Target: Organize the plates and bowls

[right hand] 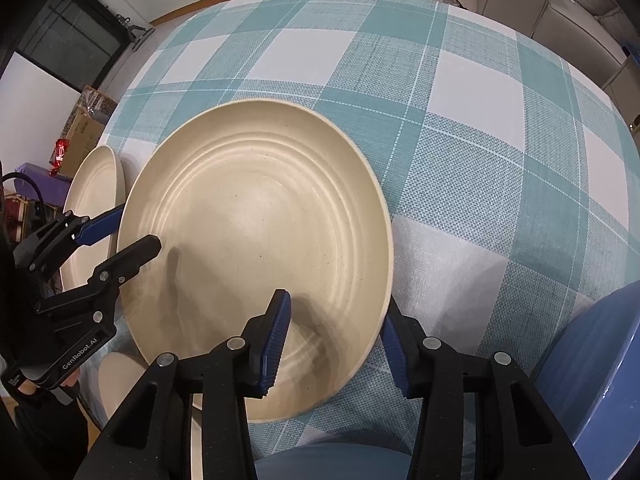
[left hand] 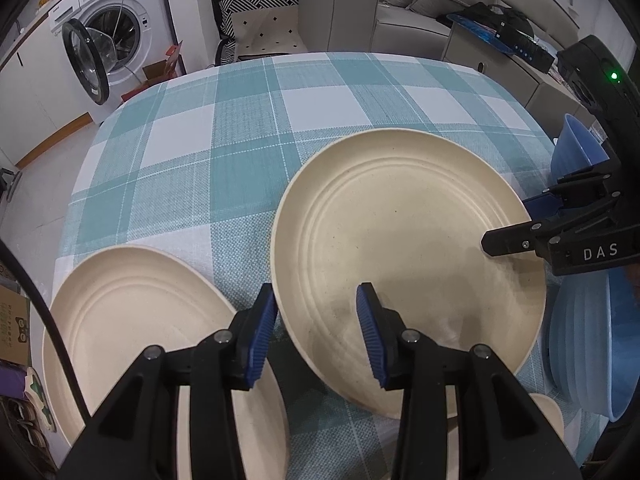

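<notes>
Cream plate (left hand: 404, 256) stiff, light, slick; take by thin rim. Left tongs (left hand: 316, 336) and right tongs (right hand: 334, 344) straddle opposite rims, released, pads not yet pressing.

Open washing machine (left hand: 108, 36), grey sofa (left hand: 400, 8)

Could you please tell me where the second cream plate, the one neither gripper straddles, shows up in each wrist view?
Left wrist view: the second cream plate fills the lower left, partly behind the left gripper.
Right wrist view: it is a sliver at the left edge.
Shared landmark: the big cream plate beside it, on the checked tablecloth.
</notes>
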The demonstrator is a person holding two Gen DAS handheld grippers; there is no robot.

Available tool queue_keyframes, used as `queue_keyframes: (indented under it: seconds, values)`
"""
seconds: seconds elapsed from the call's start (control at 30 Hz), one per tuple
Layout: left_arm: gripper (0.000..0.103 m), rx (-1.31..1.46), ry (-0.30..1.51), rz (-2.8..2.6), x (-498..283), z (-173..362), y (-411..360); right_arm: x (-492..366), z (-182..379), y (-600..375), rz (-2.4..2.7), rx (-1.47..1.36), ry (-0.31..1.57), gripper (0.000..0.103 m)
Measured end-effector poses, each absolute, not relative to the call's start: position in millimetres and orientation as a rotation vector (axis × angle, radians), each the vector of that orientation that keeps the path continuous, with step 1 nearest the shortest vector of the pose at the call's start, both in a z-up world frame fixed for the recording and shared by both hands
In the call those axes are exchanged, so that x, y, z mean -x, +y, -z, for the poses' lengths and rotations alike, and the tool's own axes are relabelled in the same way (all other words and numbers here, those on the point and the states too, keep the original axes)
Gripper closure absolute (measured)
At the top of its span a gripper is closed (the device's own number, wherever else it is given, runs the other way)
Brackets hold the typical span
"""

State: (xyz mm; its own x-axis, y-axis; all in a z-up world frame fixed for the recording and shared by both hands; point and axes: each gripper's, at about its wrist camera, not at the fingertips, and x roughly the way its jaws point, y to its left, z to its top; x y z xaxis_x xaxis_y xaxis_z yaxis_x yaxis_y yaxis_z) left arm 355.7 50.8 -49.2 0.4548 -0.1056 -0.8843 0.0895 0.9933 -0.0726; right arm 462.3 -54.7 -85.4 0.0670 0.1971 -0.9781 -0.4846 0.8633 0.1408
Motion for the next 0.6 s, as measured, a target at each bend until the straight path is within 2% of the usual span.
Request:
queue_keyframes:
  seconds: [0.17,0.6]
  values:
    - [0.065,0.019,1.088,0.119,-356.4,48.7,50.0,-467.1,81.4,-61.6,-0.5,0.209,1.403,0.065]
    - [0.066,0.042,1.074,0.111,-355.9,39.6,55.3,-468.9,75.8,-70.3,-0.511,0.139,1.402,0.071]
